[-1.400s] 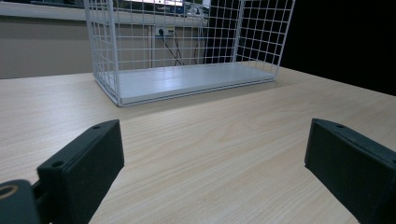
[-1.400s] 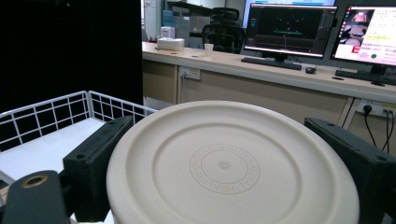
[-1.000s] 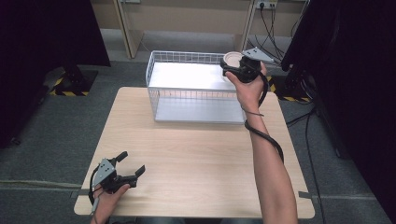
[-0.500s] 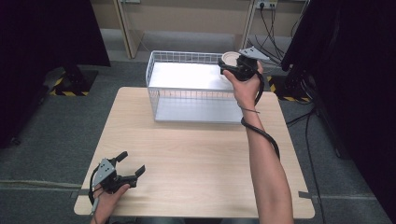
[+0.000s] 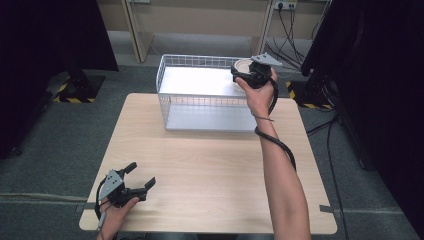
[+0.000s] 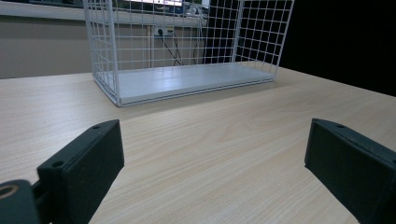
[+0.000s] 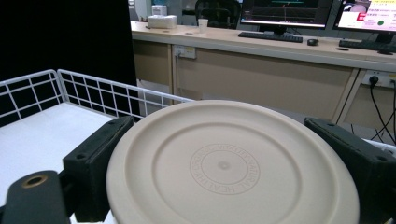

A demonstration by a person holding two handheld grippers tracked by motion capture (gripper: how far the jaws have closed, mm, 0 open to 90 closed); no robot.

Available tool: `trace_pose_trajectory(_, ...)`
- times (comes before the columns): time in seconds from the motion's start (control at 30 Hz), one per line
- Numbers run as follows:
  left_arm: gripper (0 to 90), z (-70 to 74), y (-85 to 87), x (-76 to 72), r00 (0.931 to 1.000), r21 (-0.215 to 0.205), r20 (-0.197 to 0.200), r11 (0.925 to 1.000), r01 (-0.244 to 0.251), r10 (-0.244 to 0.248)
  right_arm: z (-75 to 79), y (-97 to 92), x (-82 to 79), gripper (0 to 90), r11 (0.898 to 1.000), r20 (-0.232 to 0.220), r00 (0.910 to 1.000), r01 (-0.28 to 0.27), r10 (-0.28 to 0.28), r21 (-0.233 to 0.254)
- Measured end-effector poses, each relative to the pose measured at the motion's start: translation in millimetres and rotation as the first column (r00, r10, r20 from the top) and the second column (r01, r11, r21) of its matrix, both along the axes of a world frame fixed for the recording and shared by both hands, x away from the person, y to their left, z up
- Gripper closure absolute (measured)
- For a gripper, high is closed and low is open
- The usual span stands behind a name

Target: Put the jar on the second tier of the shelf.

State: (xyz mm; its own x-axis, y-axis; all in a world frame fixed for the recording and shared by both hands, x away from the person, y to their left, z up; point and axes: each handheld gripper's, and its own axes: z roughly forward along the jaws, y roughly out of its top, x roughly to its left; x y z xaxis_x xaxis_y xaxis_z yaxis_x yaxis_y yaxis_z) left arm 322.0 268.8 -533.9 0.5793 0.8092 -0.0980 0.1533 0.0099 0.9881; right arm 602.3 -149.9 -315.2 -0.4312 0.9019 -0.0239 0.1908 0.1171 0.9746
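1. Wooden table [image 5: 210,170]: the left gripper [image 5: 134,182] rests at its near edge, jaws spread wide, holding nothing.
2. One white wire basket [image 5: 200,107] stands farther back.
3. Right gripper [image 5: 239,75] clamps one beige dish [image 7: 224,172] over the basket's far right corner.

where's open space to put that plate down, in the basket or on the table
The basket floor is bare throughout, under the plate held by the right hand-held gripper. The table is bare between the basket's front wall and the left hand-held gripper. Nowhere is crowded.
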Motion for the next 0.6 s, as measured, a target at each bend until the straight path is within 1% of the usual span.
trace_pose_trajectory(0.3, 4.1, -0.1, 0.1, 0.0, 1.0, -0.001, 0.001, 1.0, 0.002, -0.002, -6.5, 0.4, 3.7, 12.0, 1.0, -0.007, 0.9999, 0.012, -0.012, 0.006)
trace_pose_trajectory(0.6, 4.0, 0.1, -0.3, -0.1, 1.0, 0.006, 0.001, 1.0, 0.003, -0.003, -8.6, 1.6, 3.6, 11.6, 1.0, -0.001, 1.0, 0.006, -0.006, 0.012)
